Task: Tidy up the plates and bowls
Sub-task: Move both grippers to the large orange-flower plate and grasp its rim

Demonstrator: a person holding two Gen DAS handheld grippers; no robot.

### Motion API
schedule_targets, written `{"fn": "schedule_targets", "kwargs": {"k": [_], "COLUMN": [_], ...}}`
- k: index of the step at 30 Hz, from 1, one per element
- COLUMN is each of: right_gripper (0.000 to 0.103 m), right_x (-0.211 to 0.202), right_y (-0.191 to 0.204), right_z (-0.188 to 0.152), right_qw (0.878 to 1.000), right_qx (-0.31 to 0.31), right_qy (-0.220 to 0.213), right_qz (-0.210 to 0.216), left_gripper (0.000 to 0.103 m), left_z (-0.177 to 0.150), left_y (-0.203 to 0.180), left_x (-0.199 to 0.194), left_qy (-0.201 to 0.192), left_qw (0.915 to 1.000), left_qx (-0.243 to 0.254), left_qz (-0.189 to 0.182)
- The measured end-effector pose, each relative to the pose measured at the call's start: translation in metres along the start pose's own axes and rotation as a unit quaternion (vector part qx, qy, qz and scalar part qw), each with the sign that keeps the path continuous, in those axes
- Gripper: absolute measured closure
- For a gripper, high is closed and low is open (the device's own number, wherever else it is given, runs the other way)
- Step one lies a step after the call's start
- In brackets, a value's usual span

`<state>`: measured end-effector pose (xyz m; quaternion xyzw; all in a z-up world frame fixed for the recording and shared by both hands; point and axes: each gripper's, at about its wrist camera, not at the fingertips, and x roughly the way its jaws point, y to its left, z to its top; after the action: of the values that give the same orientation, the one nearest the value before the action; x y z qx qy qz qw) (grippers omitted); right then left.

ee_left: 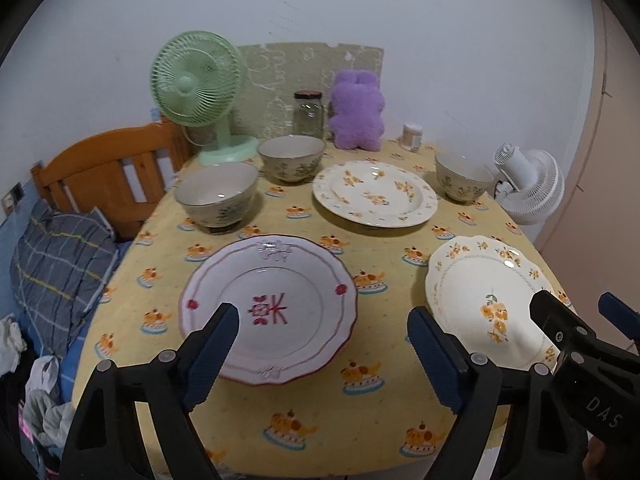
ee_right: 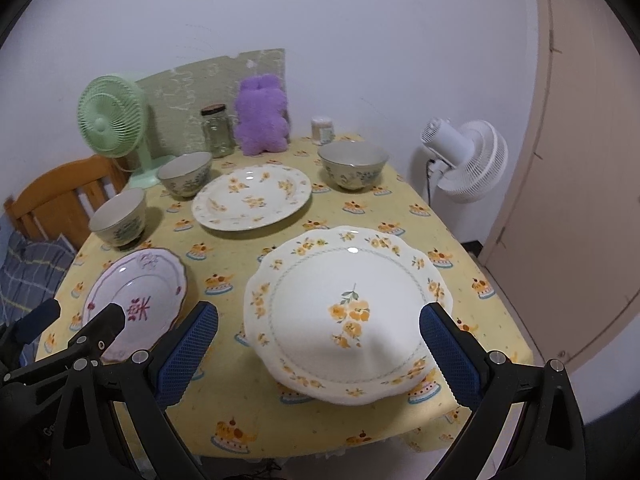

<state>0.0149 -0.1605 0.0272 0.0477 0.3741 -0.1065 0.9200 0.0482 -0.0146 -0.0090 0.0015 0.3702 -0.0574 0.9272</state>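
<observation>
open left gripper (ee_left: pixel 320 344) above red-patterned plate (ee_left: pixel 268 308)

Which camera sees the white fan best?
The right wrist view: the white fan shows whole, with its stand, beside the table. The left wrist view catches it smaller, near the right edge, its lower part behind the table.

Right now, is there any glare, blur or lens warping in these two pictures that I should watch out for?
Left wrist view: fisheye bends the table edge, corners are black; small glare spots on the far floral plate. Right wrist view: same warping; a glare spot on the near yellow-flower plate; the green fan looks slightly soft.
</observation>
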Motion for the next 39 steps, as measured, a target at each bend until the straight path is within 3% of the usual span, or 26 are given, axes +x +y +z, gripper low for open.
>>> {"fn": "schedule_targets", "kwargs": {"k": [8, 15, 30, 39], "right_gripper": [0.004, 0.006, 0.016, 0.027], "right_x": [0.013, 0.032, 0.116, 0.145], "right_y": [-0.015, -0.041, -0.105, -0.113], "right_z": [0.009, 0.015, 0.023, 0.012], "right_qw": [0.998, 0.996, 0.993, 0.986], "right_qx": [0.034, 0.045, 0.011, 0.001], "right_qy": [0.025, 0.041, 0.114, 0.163], "right_qz": [-0.044, -0.064, -0.014, 0.017], "left_gripper": [0.021, 0.024, 0.034, 0.035], "left_z": [0.014, 0.019, 0.011, 0.003], "left_y": [-0.024, -0.056, -0.127, -0.138], "left_x": [0.027, 0.053, 0.115, 0.127], "left_qy": [0.036, 0.060, 0.129, 0.147], "left_qw": [0.9982, 0.9961, 0.9915, 0.9887], "left_qx": [0.026, 0.036, 0.013, 0.014], "left_qz": [-0.041, -0.053, -0.013, 0.025]}}
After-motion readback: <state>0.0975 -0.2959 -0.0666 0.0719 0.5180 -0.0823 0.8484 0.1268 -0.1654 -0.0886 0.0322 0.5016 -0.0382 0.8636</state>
